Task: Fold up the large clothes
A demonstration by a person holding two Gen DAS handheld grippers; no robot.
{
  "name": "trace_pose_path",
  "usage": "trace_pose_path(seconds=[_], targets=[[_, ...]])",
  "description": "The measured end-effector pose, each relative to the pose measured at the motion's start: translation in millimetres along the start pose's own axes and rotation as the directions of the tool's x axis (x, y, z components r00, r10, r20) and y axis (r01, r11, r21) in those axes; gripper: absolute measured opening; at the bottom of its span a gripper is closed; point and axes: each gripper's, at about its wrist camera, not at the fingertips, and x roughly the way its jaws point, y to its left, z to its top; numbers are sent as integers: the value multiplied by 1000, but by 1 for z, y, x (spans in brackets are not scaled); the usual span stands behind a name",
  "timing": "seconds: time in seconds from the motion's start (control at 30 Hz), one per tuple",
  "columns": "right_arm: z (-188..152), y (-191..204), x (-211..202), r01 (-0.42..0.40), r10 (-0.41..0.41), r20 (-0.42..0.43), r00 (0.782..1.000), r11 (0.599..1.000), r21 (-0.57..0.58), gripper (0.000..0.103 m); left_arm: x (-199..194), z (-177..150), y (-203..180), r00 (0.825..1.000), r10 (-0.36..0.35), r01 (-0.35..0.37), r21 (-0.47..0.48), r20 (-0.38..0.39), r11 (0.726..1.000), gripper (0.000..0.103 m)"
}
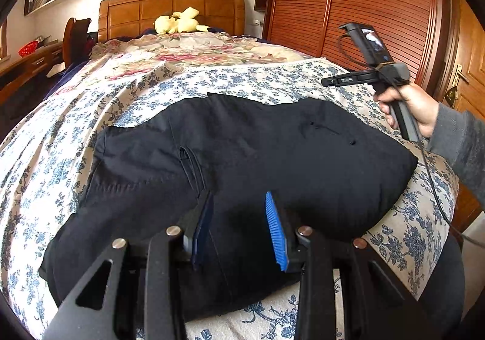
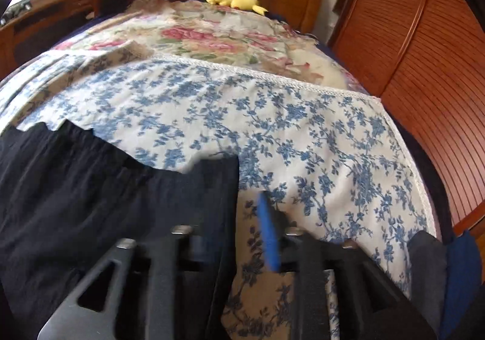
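**Here, black garment spread on the bed, both tools parted above it**

Plainly, the black garment [image 1: 242, 164] lies flat across the near part of the bed [image 1: 45, 158], on the blue-flowered sheet [image 2: 272, 128]. Its far edge is wavy like a gathered waistband, and a slit pocket shows left of its middle.

The only container in sight is a red basket [image 1: 28, 48] on the wooden counter [image 1: 27, 62] at far left; what it holds cannot be made out.

The left tool [image 1: 239, 228] hangs low over the near edge of the garment, its fingers apart with black cloth showing between them; whether the pads touch the cloth I cannot tell. A blue ribbed pad [image 1: 276, 231] faces inward on its right finger.

The right hand [image 1: 409, 106] grips its handle upright at the garment's right side, wrist in a grey sleeve [image 1: 460, 143]. The right tool [image 2: 233, 218] has its fingers spread, straddling the garment's right edge, the view blurred.

A yellow plush toy [image 1: 178, 21] sits by the far headboard [image 1: 172, 11].
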Motion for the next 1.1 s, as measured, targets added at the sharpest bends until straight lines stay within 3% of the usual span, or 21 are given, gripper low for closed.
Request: trace_pose_path(seconds=[0.07,0.2,0.4,0.53,0.67,0.97,1.1], targets=[[-7,4,-13,-88,88,20,996,996,-5,48,-2,0,0,1000,2,-2,0,3,1000,34],[-22,29,-45,-164,166,28,986,985,-51,50,-4,1,-2,1000,-1,1,6,10,1000,34],[-76,76,-87,-301,302,-9,953,947,-112,50,-7,0,-13,1000,-14,13,24,17,1000,34],[-108,86,-101,-292,290,-35,956,947,-135,50,-8,-1,-22,999,-28,28,33,17,999,34],[-126,70,-111,-269,267,-29,963,958,-96,50,-7,-3,-31,999,-38,37,48,11,998,34],[-157,54,-89,-290,290,-74,954,957,7,51,2,-7,-47,999,-41,41,66,-13,997,34],[-157,58,-93,-271,269,-67,961,962,-24,51,10,-10,-51,999,-26,29,80,-33,996,34]])
